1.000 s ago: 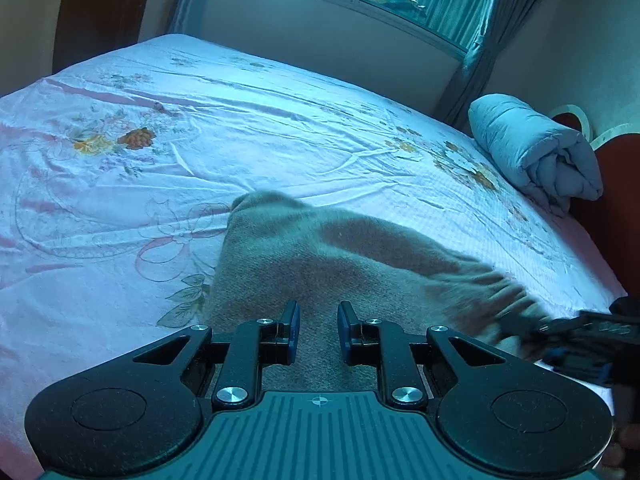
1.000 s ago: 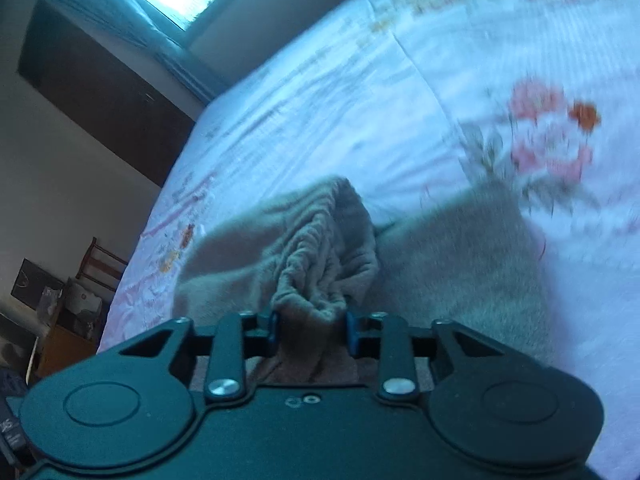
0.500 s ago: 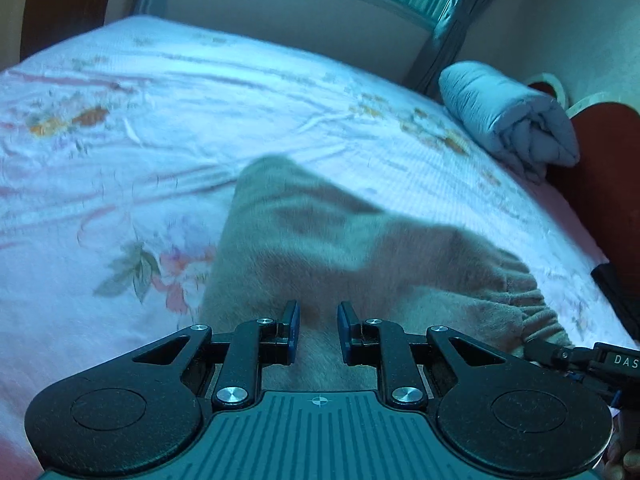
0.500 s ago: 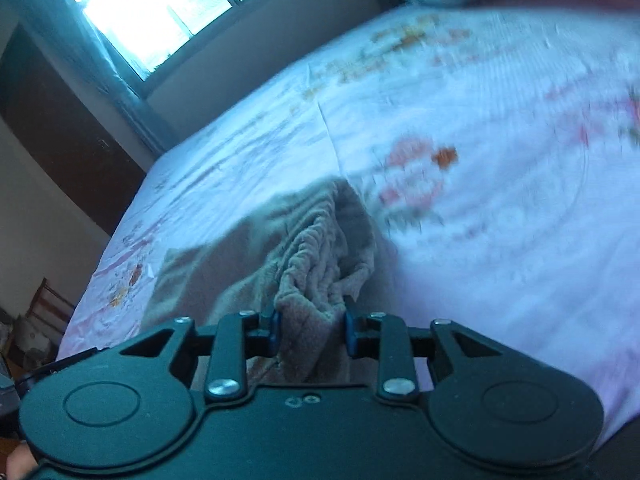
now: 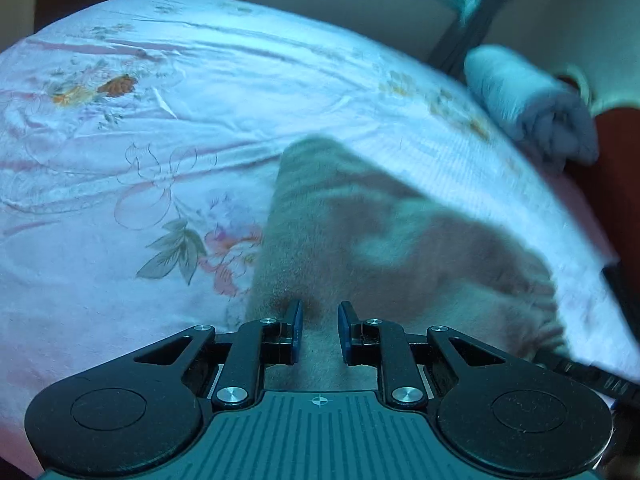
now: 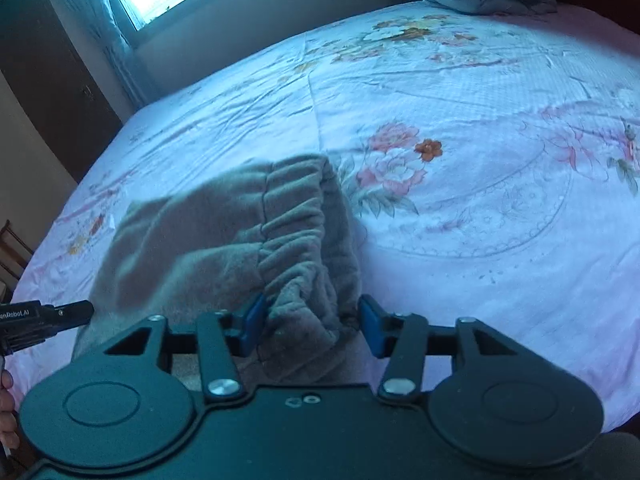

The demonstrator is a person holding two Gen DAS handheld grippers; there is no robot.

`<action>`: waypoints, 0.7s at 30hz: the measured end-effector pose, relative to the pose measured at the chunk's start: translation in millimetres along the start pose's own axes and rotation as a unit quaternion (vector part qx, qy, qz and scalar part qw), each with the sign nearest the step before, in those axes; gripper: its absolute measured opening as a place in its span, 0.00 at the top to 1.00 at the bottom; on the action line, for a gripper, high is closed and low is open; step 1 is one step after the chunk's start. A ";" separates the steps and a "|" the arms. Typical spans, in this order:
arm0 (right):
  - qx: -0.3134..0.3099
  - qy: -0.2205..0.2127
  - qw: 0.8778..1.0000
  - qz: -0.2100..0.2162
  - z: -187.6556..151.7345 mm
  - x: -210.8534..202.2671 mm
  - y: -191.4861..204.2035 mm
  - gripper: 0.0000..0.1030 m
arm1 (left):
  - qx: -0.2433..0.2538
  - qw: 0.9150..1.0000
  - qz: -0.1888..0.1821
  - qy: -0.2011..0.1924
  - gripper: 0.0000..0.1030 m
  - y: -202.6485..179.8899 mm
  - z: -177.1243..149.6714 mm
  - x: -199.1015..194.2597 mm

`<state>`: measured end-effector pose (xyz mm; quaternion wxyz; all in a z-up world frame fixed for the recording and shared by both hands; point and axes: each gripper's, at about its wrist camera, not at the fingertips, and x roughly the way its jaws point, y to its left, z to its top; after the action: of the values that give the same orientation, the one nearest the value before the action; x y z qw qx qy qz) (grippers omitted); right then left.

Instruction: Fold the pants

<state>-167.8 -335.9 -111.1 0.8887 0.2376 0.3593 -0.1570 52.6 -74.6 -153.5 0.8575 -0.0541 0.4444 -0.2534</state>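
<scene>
A: Where do the pants (image 6: 224, 240) sit?

B: On the bed (image 6: 460, 208), near its close edge, grey fleece, waistband bunched up.

A: Right gripper (image 6: 310, 326)?

B: Jaws spread, the bunched waistband lying between the pads; likely a release, or not clamped yet.

A: Left gripper (image 5: 319, 330)?

B: Jaws narrow but parted, over the pants (image 5: 360, 240). Cloth shows in the gap; a pinch cannot be confirmed. Probably steadying that edge so the fold stays square.

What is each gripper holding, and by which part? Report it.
Left gripper: shut on the pants at their near edge. Right gripper: the gathered waistband sits between its jaws; whether they pinch it cannot be told.
</scene>
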 end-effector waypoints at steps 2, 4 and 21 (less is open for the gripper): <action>0.017 0.009 1.000 0.008 -1.1 3.7 -3.6 0.62 | 0.001 1.000 0.005 -0.002 0.81 -1.4 -1.2 1.6; 0.067 0.014 0.997 0.046 2.9 0.7 -12.2 0.74 | -0.005 1.000 -0.006 -0.011 0.81 -1.8 2.0 -2.7; -0.086 -0.071 0.993 0.029 38.4 -25.8 61.3 0.71 | 0.077 0.996 0.007 -0.033 0.33 -62.9 29.0 -10.6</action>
<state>-136.5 -302.2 -49.5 0.9333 0.1591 0.3003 -0.1158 46.1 -127.8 -108.3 0.8753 0.0066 0.3952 -0.2784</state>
